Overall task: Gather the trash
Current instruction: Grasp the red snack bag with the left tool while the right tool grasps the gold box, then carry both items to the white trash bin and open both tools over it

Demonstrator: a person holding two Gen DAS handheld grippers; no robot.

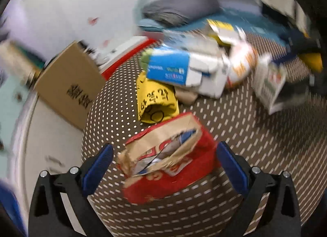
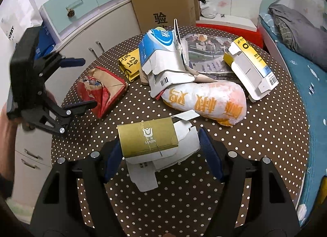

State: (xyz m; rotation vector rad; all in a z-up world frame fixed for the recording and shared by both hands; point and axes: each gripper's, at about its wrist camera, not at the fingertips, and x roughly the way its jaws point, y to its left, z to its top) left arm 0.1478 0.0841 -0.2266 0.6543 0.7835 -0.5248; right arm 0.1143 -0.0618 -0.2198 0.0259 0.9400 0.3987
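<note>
Left gripper (image 1: 164, 167) jaws spread, straddling torn red-and-brown paper bag (image 1: 167, 161) at table's 9 o'clock, pads not pressing. Right gripper (image 2: 158, 151) jaws wide around gold-and-white flattened carton (image 2: 151, 141) at 6 o'clock; contact unclear. We judge both light, crushable; pinch across folded edges.

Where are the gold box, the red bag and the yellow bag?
Gold box (image 2: 148, 140), right wrist view, on its gold front.
Red bag (image 1: 169, 177), left wrist view, on its red side.
Yellow bag (image 1: 156, 102), left wrist view, on its printed face.
</note>
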